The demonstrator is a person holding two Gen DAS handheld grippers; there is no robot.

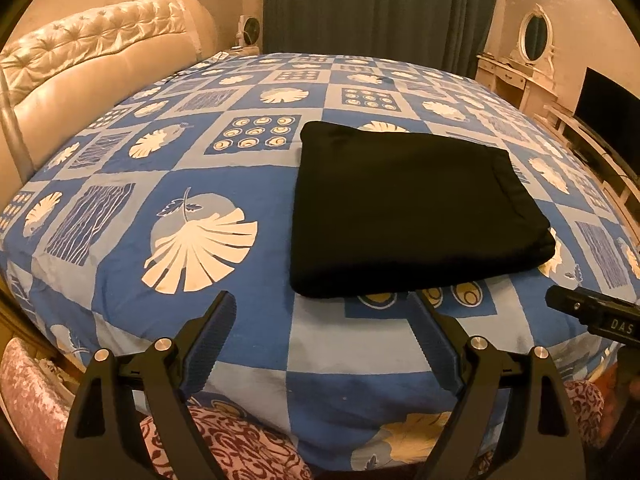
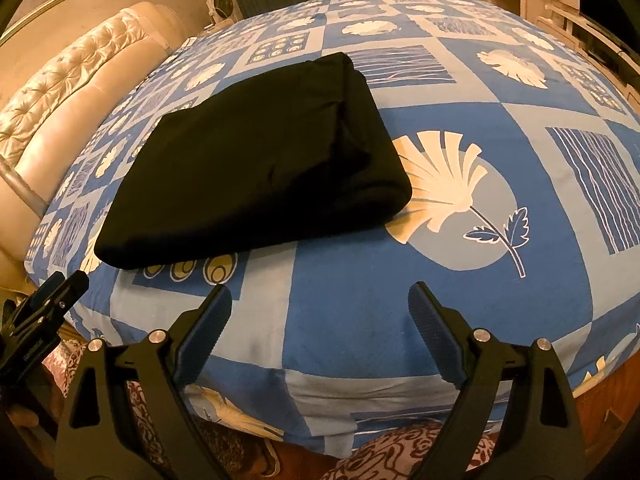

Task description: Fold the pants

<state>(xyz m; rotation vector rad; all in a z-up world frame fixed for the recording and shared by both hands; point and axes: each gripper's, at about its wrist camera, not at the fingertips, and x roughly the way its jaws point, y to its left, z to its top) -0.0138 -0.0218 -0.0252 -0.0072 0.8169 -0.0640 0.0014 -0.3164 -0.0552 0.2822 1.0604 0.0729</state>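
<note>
Now | bedspread (image 1: 224,196): blue patchwork, folded black pants (image 1: 404,208) lying on it | headboard (image 1: 100,64): tufted cream | both tongs: released

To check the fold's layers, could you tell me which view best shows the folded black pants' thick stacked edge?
The right wrist view: the folded black pants turn their layered edge toward it. The left wrist view shows mainly the flat top.

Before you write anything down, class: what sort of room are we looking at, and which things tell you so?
Most likely a bedroom in a home. A large bed with a tufted headboard fills the view, and a dressing table with an oval mirror stands by the far wall. Folded black pants lie on the bedcover.
</note>
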